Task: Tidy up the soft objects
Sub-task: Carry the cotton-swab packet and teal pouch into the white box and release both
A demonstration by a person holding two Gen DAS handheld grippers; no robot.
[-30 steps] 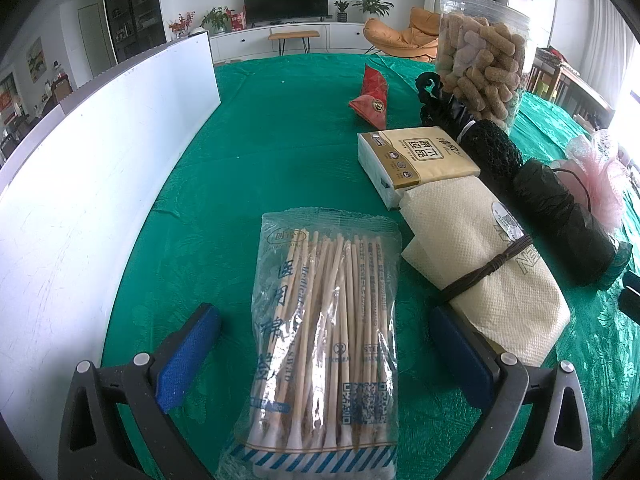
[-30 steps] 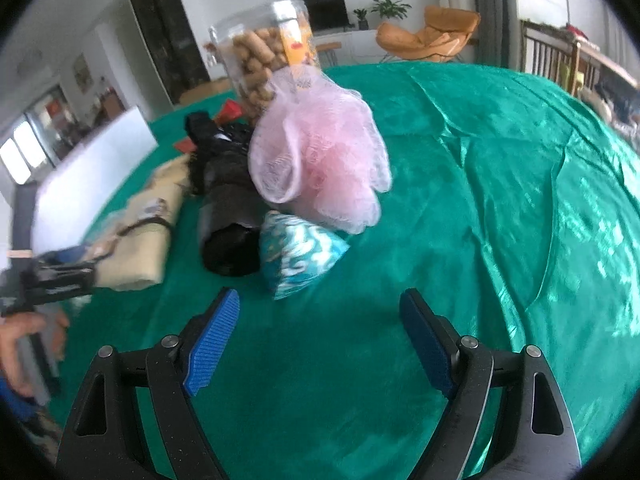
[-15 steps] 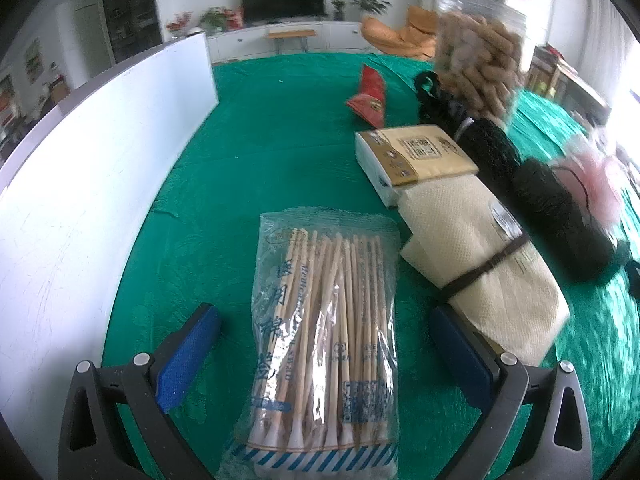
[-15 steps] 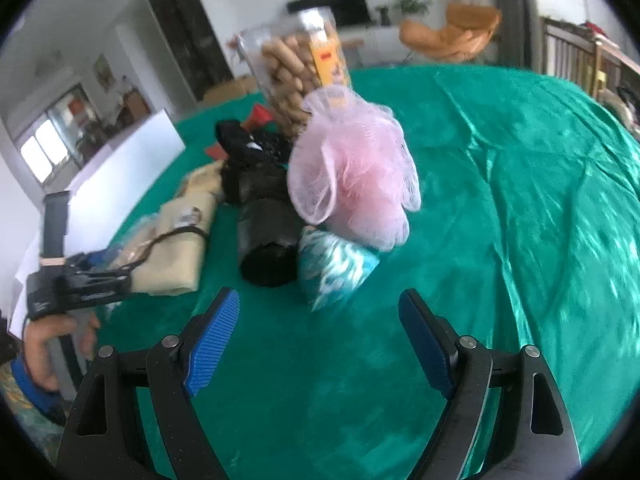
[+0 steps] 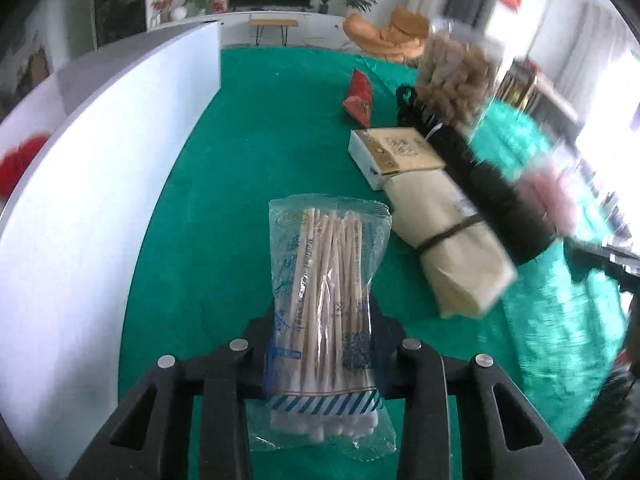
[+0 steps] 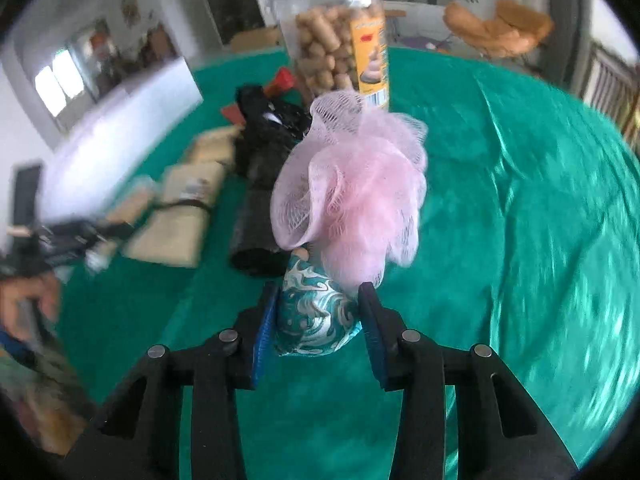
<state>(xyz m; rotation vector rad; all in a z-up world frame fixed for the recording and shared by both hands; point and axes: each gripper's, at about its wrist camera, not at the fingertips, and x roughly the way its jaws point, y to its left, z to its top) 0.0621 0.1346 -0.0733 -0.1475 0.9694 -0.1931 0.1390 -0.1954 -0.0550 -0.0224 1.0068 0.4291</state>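
Note:
My left gripper (image 5: 322, 344) is shut on a clear bag of cotton swabs (image 5: 326, 280), its fingers squeezing the bag's lower half over the green tablecloth. My right gripper (image 6: 316, 320) is shut on a small teal-and-white patterned pouch (image 6: 314, 312). A pink mesh bath puff (image 6: 356, 196) sits right behind the pouch and touches it. A beige folded cloth (image 5: 444, 236) bound with a dark band, a black roll (image 5: 504, 208) and a tissue pack (image 5: 396, 152) lie to the right of the swabs.
A white board (image 5: 100, 184) stands along the left side. A tall clear jar of brown snacks (image 6: 340, 48) stands at the back, with a red packet (image 5: 360, 98) and black items (image 6: 268, 120) near it. The other hand and gripper show at left in the right wrist view (image 6: 48, 240).
Both grippers went from open to shut: the left closed on the bag of swabs, the right moved forward and closed on the teal pouch.

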